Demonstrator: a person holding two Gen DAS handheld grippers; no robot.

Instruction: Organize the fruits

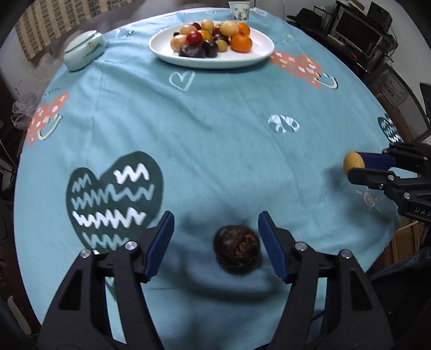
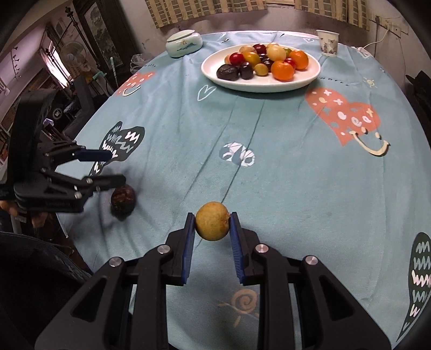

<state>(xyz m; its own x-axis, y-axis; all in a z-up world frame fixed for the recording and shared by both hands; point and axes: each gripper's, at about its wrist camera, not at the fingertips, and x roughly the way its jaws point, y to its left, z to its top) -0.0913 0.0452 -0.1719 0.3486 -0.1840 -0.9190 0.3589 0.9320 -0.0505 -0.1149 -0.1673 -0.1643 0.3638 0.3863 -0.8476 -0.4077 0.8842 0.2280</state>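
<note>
A dark wrinkled passion fruit (image 1: 236, 249) lies on the blue tablecloth between the fingers of my left gripper (image 1: 215, 228), which is open around it without touching. It also shows in the right wrist view (image 2: 123, 199), below the left gripper (image 2: 114, 168). My right gripper (image 2: 212, 224) is shut on a small yellow-brown longan (image 2: 212, 221), held just above the cloth. In the left wrist view the right gripper (image 1: 357, 164) holds the longan (image 1: 353, 162) at the right edge. A white plate (image 1: 250, 58) piled with several fruits sits at the far side; it also shows in the right wrist view (image 2: 307, 78).
A lidded celadon jar (image 1: 84, 49) stands at the far left, and a paper cup (image 1: 239, 10) behind the plate. The round table's edge (image 1: 382, 107) drops off on the right, with shelves and electronics beyond. A fan and furniture stand past the left edge (image 2: 72, 59).
</note>
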